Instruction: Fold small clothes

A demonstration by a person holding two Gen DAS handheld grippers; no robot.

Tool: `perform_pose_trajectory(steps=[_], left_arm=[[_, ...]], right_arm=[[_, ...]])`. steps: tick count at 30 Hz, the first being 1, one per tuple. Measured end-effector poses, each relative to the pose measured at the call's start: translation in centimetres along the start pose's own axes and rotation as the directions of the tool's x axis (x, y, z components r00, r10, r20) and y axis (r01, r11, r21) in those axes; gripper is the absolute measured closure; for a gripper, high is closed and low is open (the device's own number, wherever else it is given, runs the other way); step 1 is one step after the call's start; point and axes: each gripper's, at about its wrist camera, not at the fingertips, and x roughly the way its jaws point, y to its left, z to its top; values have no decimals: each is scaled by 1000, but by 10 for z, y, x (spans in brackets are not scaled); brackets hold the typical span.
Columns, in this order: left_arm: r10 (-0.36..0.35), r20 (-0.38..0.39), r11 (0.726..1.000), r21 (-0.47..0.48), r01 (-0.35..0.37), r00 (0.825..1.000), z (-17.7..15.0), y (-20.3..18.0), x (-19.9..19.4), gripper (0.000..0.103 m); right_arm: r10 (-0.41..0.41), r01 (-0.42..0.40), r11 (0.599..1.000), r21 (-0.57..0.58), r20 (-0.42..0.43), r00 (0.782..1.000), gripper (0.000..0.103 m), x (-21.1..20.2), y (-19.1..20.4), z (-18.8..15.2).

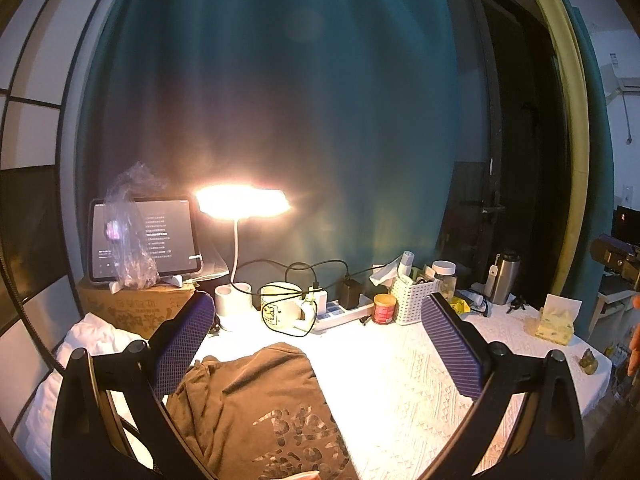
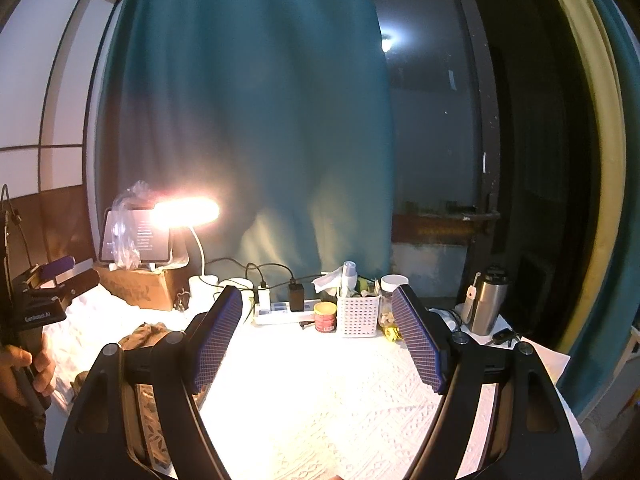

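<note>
White lettering reading "GenRobot.AI" stands on the black body of the left gripper [image 2: 44, 300], seen at the left edge of the right wrist view. The tablet [image 1: 144, 238] at the far left shows lines of pale text too small to read. Printing on the cardboard box [image 1: 136, 308] beneath it, a pale pattern on the brown garment [image 1: 256, 408] and a cartoon on the mug [image 1: 280, 310] cannot be made out.
</note>
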Motion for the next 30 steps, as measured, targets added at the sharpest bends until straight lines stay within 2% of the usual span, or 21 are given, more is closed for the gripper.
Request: perform_pose_trajectory(steps=[30], left_arm=[[-9, -1, 1000, -1, 9, 1000, 0, -2, 1, 1]], right_arm=[[-27, 27, 1000, 8, -23, 999, 23, 1, -4, -5]])
